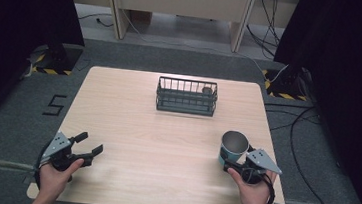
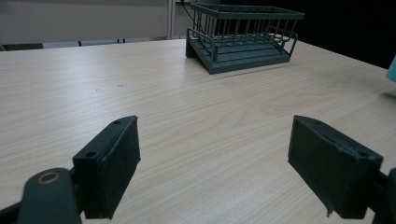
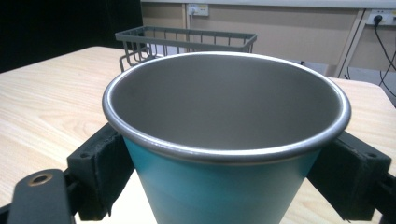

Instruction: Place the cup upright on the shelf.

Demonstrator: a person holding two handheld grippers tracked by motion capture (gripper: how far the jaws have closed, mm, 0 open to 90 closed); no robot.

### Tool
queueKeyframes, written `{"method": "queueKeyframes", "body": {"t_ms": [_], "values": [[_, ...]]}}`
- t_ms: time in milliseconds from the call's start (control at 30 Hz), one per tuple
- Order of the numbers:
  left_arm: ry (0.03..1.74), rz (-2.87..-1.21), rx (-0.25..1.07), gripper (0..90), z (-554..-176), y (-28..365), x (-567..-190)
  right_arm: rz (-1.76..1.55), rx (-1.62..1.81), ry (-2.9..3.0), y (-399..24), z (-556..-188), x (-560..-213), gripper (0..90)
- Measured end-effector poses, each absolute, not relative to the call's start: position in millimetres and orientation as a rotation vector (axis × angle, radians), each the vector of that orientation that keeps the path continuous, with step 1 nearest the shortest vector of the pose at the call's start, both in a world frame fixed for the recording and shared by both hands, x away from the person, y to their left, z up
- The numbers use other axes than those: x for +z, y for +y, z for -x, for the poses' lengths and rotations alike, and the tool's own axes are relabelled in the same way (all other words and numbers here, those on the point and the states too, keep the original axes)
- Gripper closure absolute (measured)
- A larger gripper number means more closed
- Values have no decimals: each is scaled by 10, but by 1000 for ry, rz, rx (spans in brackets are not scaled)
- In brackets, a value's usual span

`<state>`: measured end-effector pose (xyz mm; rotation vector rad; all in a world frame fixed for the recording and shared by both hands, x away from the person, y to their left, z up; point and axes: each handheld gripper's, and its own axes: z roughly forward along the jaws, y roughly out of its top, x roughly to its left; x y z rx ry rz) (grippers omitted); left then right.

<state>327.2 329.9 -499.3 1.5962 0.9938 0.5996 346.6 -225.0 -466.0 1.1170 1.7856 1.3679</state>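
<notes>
Both tongs sit at the near edge of the table (image 1: 130, 142): the right gripper (image 1: 237, 162) pinches a cup (image 1: 233, 146) between its jaws, well short and to the right of the basket (image 1: 186, 96), while the left gripper (image 1: 86, 147) hangs spread wide over bare wood, far left of the basket. Nothing lies between cup and basket. The cup is teal outside with a dull steel lining and rolled rim; the basket is dark wire, boxy; the tabletop is pale wood grain.

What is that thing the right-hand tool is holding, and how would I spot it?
Start at the wooden table and go to its near right corner. There the right gripper clasps an upright cup. It is teal outside and bare metal inside, unlike the dark wire basket at the far edge.
</notes>
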Motion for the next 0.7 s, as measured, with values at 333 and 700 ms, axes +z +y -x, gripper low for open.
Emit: {"method": "queueKeyframes", "body": {"t_ms": [333, 700], "values": [[994, -1595, 598, 162, -3271, 3300, -4994, -1080, 1381, 1794, -2140, -3575, -4596, 150], [993, -1597, 598, 162, -3272, 3299, -4994, -1067, 1404, 1786, -2058, -3676, -4526, 150]]}}
